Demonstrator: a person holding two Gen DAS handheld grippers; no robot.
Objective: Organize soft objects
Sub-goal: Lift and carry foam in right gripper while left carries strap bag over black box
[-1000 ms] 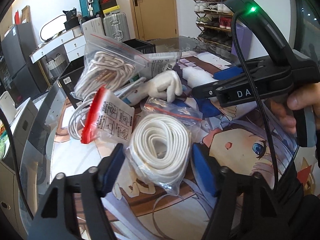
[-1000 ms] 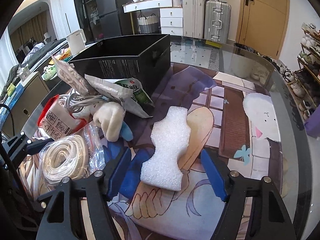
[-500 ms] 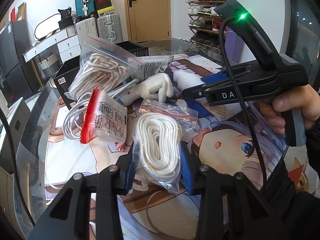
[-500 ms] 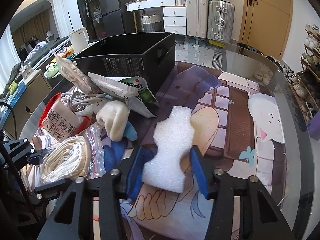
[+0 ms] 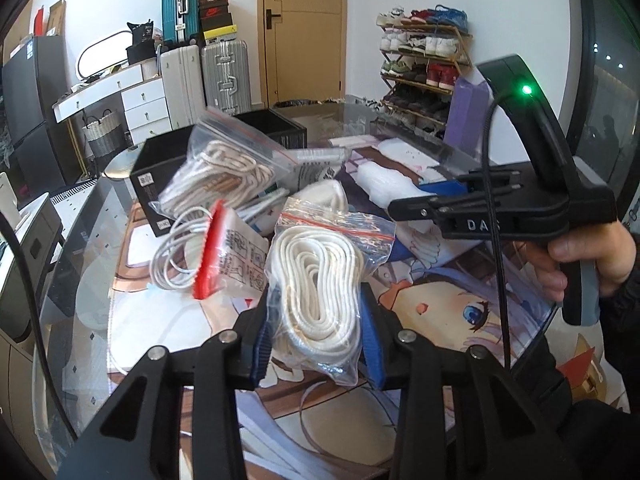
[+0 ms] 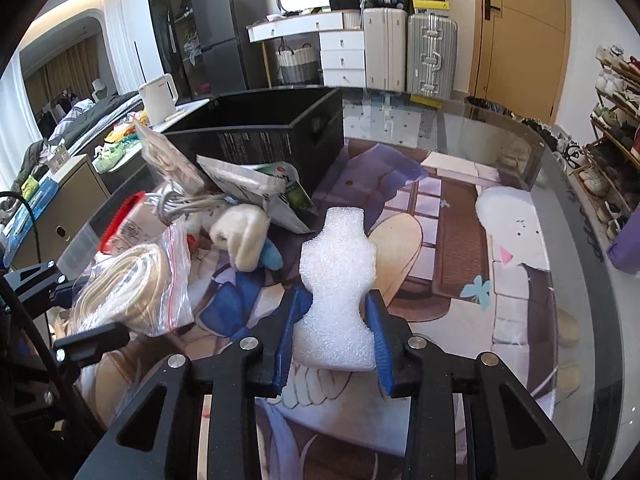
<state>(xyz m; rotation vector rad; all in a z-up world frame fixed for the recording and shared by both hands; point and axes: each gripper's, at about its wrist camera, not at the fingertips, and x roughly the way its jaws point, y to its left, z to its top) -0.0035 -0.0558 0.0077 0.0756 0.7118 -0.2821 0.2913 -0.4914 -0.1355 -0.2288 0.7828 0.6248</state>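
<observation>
A zip bag holding a coiled white strap (image 5: 320, 280) sits squeezed between the blue pads of my left gripper (image 5: 316, 312), which is shut on it and holds it a little above the printed mat. In the right wrist view a white foam piece (image 6: 338, 272) stands upright, with my right gripper (image 6: 334, 320) shut on its lower half. The right gripper (image 5: 416, 196) also shows in the left wrist view, held by a hand, with the foam piece (image 5: 384, 184) at its tips. The left gripper (image 6: 96, 308) and its bag (image 6: 132, 284) appear at the left of the right wrist view.
An open black box (image 6: 260, 136) stands at the back left of the glass table. In front of it lie a bag of rope (image 5: 224, 172), a white cable (image 5: 176, 252), a red-edged packet (image 5: 232, 256), a white glove (image 6: 244, 236) and a printed pouch (image 6: 260, 188).
Both grippers went from open to shut: the left closed on the strap bag, the right on the foam piece. Both items now sit slightly higher than before.
</observation>
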